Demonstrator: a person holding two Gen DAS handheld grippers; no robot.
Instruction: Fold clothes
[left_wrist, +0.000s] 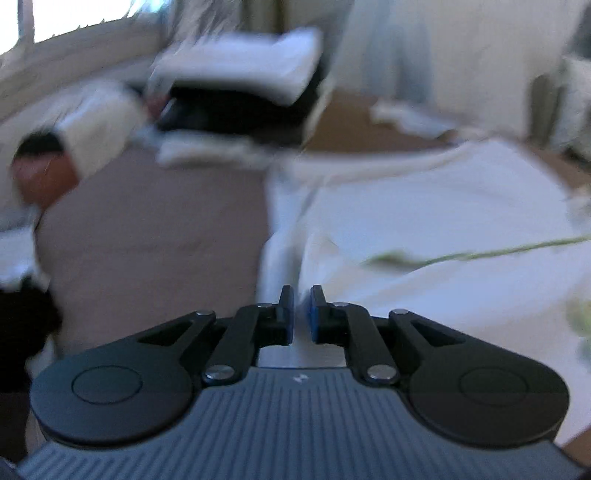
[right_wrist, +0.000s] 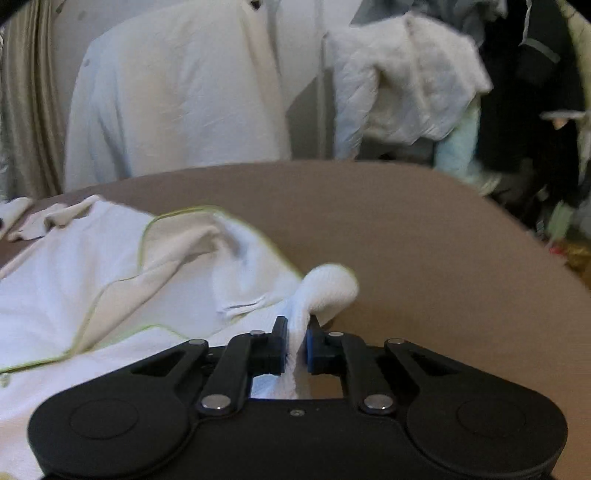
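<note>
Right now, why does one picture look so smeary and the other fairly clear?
Left wrist view: heavy motion blur smears the room and the white garment, though the left gripper itself stays sharp; the window top left is blown out. Right wrist view: mostly crisp, the right gripper pinching white cloth, with only mild blur at the edges; the fisheye lens curves the brown table edge.

Setting: a lived-in home, most likely a bedroom or laundry corner. A brown padded surface (right_wrist: 424, 236) fills the centre of the right wrist view. Behind it, upper left, a pale shirt (right_wrist: 177, 92) hangs beside a beige curtain (right_wrist: 26, 110). Upper right, more garments (right_wrist: 410, 74) are draped in a heap, with dark clothing (right_wrist: 524, 110) crowded at the right edge. The left wrist view is blurred; a bright window (left_wrist: 74, 14) shows upper left.
</note>
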